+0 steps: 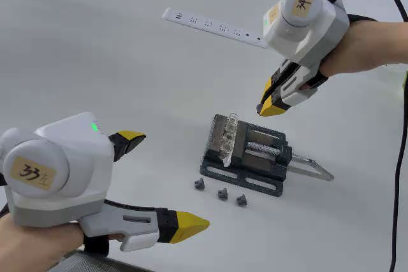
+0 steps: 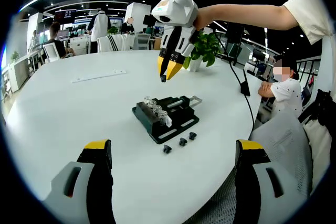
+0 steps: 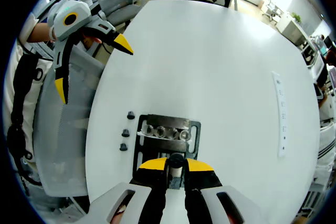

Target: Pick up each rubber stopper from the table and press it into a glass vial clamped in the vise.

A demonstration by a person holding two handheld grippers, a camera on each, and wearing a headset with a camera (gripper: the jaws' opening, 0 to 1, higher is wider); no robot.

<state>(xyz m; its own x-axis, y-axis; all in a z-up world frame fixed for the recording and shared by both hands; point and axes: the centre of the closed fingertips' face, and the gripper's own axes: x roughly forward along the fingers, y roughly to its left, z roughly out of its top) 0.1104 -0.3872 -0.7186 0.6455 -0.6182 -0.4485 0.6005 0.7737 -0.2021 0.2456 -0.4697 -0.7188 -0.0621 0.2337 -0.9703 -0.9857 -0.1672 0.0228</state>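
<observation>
- The right gripper (image 1: 271,107) is closed on what looks like one dark rubber stopper (image 3: 176,159), pinched between its yellow tips.
- Just below and ahead of it sits one black vise (image 1: 271,157). It clamps four clear glass vials (image 1: 228,137) in a row, and all four mouths look open.
- The left gripper (image 1: 159,179) holds nothing. Its two jaws are spread wide over the near edge of the counter (image 1: 95,62), well apart from the right gripper.
- Ahead of the left gripper, between it and the vise, three loose stoppers (image 1: 222,193) lie in a line just beside the vise base.
- Farther out, off to one side of the right gripper, one white power strip (image 1: 213,27) lies flat on the counter.
</observation>
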